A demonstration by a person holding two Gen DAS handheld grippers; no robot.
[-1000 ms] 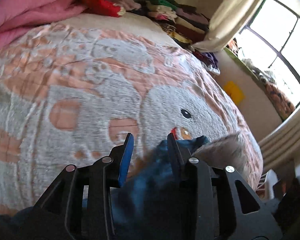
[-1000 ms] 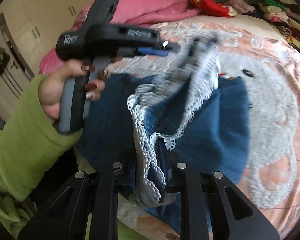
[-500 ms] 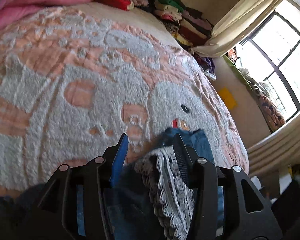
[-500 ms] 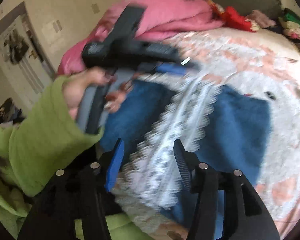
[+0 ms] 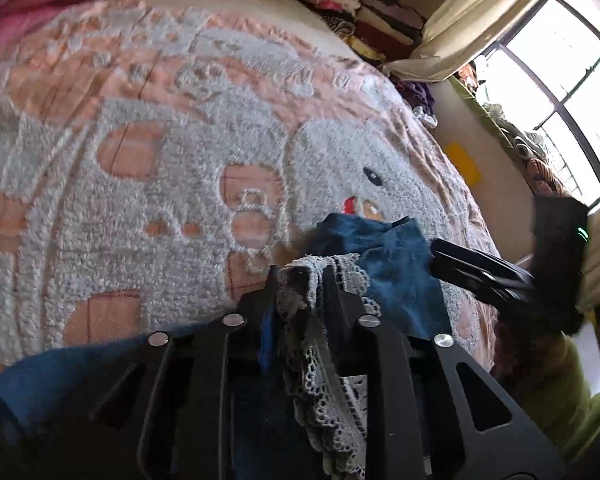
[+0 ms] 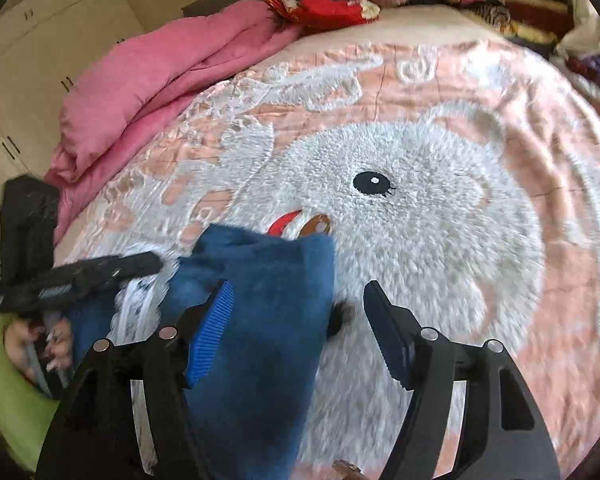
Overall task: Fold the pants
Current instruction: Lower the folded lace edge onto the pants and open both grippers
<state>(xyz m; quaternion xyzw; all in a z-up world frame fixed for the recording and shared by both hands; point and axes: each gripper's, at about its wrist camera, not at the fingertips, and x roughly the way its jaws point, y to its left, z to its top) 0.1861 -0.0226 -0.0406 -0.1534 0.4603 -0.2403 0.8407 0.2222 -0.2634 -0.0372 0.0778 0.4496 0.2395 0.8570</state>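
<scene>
The blue pants with a white lace hem lie bunched on the pink-and-white plush blanket. My left gripper is closing, and its pads press on the lace hem, with blue cloth spread beyond the tips. In the right wrist view it shows at the left edge, held by a hand in a green sleeve. My right gripper is opening wide over the pants' right edge; cloth lies between the fingers but neither pad touches it. It shows from the side in the left wrist view.
A pink quilt is heaped at the bed's far left, with a red item beside it. Stacked clothes line the head of the bed. A curtain and window are on the right, and cupboards on the left.
The left jaws have closed onto the lace hem. The right gripper has let go of the lace, opened wide and swung right, so the left gripper now sits at its view's left edge.
</scene>
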